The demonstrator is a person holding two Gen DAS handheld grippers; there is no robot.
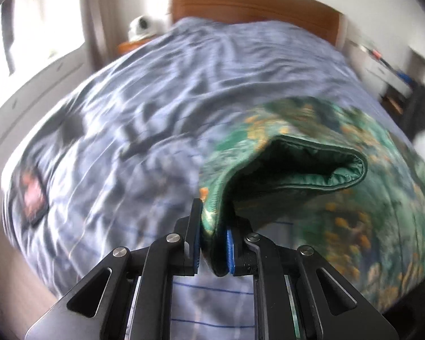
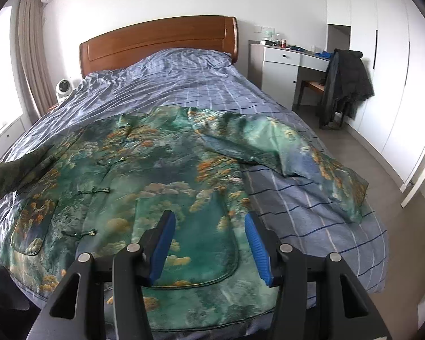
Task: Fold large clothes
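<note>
A bed (image 2: 201,85) with a wooden headboard (image 2: 158,42) is carrying a blue checked duvet (image 2: 311,198), which is covering the whole mattress. A green patterned jacket (image 2: 167,170) with orange cloud print and knot buttons is lying face up across the duvet's foot end, its hem reaching the foot edge. Its one sleeve (image 2: 311,164) is stretching out toward the bed's right edge. The other sleeve's cuff (image 1: 311,167) is hanging raised off the duvet near the left edge, its dark green lining showing. The left gripper (image 1: 214,252) is clamping that sleeve's fabric between its blue pads. The right gripper (image 2: 211,246) is hovering above the jacket's lower patch pocket (image 2: 189,243), jaws spread wide and grasping nothing. A white desk (image 2: 286,65) is standing beside the headboard, with a dark coat (image 2: 345,82) draping over a chair.
</note>
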